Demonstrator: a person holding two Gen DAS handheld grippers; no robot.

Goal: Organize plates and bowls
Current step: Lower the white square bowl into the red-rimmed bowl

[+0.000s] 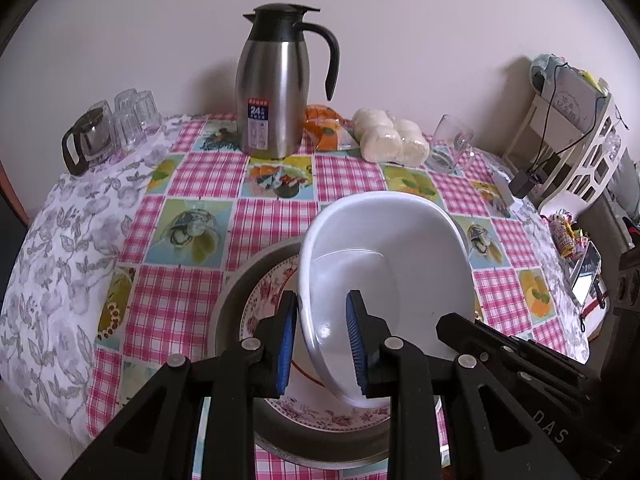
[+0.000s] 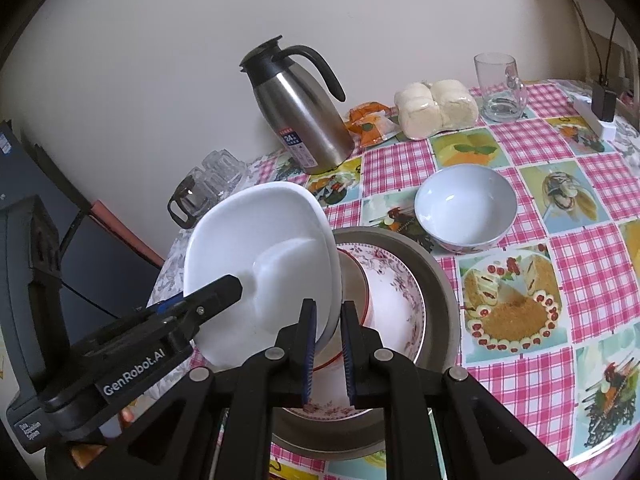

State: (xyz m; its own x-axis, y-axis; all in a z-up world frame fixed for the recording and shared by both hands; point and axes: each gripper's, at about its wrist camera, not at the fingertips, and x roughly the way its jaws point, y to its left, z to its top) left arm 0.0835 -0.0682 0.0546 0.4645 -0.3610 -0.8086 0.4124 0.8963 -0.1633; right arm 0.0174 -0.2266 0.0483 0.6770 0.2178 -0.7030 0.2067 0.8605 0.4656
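Together, two handheld tongs carry a white squarish dish [image 1: 384, 280] above a stack of tableware on a checked tabletop [image 2: 532, 140]. The left tongs [image 1: 322, 340] pinch the dish's near rim, one blue pad inside the wall and one outside. The right tongs [image 2: 329, 344], pressed nearly together, nip the rim on the opposite side; the wall between their pads looks doubled, so two nested dishes may be in hand, though the pictures do not settle it.

Sharing the load from both sides appears meant to keep the wide, smooth dish steady as it tips toward the stack. Directly below it sits a floral-rimmed plate [image 2: 404, 300] inside a broad grey metal pan [image 2: 440, 276], the likely resting place. A pale blue bowl [image 2: 466, 206] waits on the cloth just beyond the pan, apart from the stack and not yet gathered.

Both tools angle steeply downward over the pan, the left one's black body reaching in from the far side of the dish in the right camera's view. Behind the pan stand a steel thermal jug [image 1: 276, 88], wrapped buns [image 1: 390, 136] and a glass mug [image 2: 500, 88].
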